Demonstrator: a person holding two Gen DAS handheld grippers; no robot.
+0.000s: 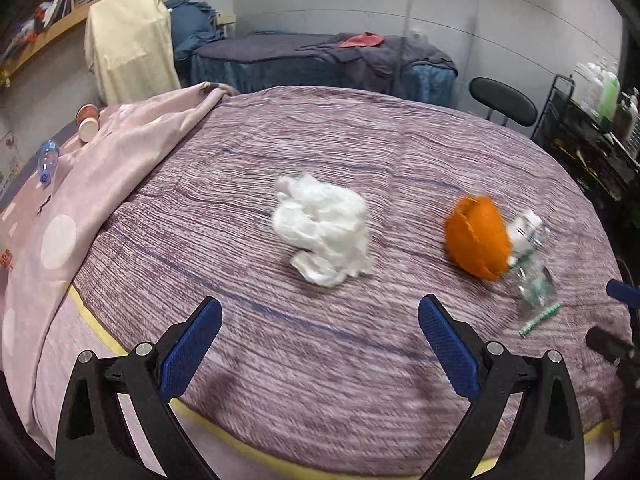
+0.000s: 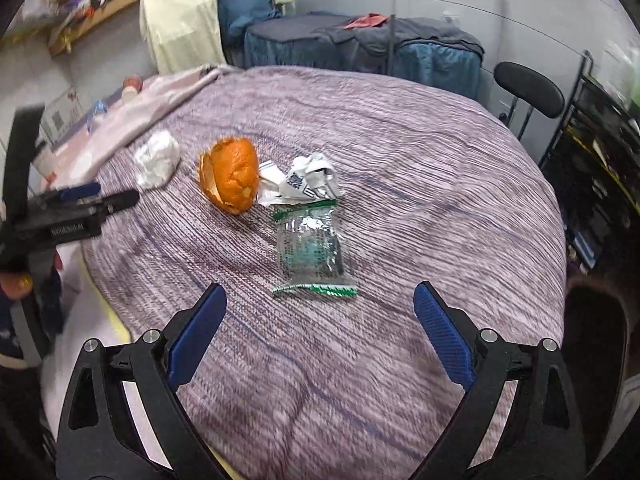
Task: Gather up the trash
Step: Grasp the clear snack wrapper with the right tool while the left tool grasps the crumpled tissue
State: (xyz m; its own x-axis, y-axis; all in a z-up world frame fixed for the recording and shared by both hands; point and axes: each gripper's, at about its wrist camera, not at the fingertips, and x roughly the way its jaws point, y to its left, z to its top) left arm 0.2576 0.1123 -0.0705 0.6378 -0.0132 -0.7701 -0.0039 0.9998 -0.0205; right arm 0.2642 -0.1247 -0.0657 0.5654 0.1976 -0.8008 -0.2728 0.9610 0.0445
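Both tools are hovering over the bed [image 1: 360, 140], which is wearing a purple striped cover; neither is touching anything.

Left tool [image 1: 320, 312]: jaws are sitting wide apart, nothing between them. The crumpled white tissue [image 1: 322, 228] is lying just ahead of it, near the middle of the cover.

Right tool [image 2: 320, 300]: jaws are also standing wide, holding nothing. The clear plastic wrapper with green sealed edges [image 2: 312, 250] is lying flat right ahead of it.

Trash is clustering mid-bed. The orange peel [image 2: 232, 176] is sitting curled, left of the wrapper in the right wrist view, touching or overlapping a crumpled white printed wrapper [image 2: 304, 180] beside it. The tissue is lying apart, further left, near the fold of a pink dotted blanket [image 1: 60, 208].

Two paper cups [image 1: 87, 122] and a blue plastic bottle [image 1: 47, 162] are lying on the blanket's far side, well apart from the rest.

Both views are showing some motion blur, so the print on the wrappers is not readable.
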